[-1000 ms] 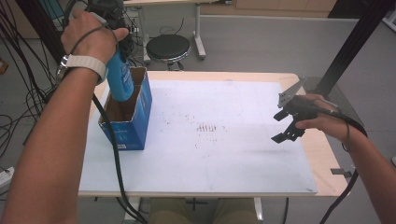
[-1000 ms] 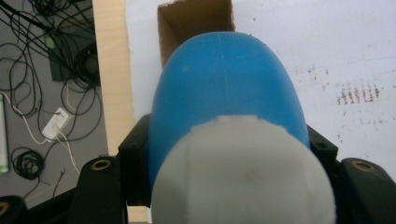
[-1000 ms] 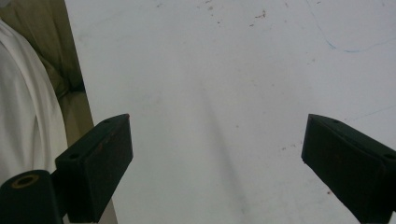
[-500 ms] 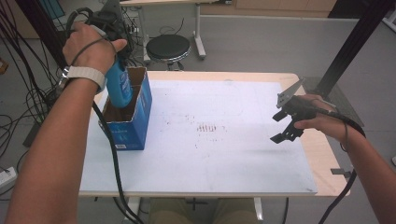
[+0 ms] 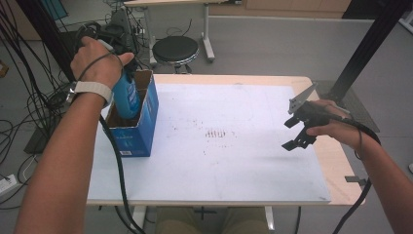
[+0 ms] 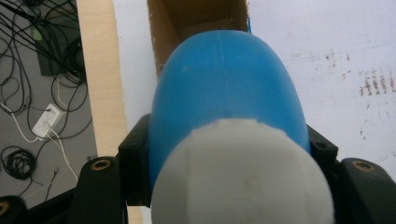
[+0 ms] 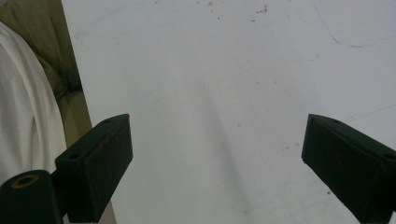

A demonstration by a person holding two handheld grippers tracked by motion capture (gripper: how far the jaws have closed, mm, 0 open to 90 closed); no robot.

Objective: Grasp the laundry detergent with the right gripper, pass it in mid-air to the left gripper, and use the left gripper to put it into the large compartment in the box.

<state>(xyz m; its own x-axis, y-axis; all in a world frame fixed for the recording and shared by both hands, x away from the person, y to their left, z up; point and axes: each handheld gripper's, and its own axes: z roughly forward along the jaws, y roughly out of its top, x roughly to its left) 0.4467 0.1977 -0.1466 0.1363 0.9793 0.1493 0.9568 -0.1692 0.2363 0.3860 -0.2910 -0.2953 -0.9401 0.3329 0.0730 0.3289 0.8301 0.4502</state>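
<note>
Grippers worked over a white-topped table (image 5: pixel 234 161): the left gripper (image 6: pixel 229 154) was clenched on a blue bottle (image 5: pixel 127 97) with a white cap (image 6: pixel 243 172), its lower part inside the open blue cardboard box (image 5: pixel 141 131) near the table's left edge. Well apart, the right gripper (image 5: pixel 295 131) hung released, jaws wide and empty.

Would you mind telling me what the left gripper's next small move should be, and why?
Probably lower the blue bottle straight down a little more. The left gripper is shut on it, and its lower part is inside the open cardboard box, seemingly not yet resting on the bottom. The right gripper waits open.
</note>
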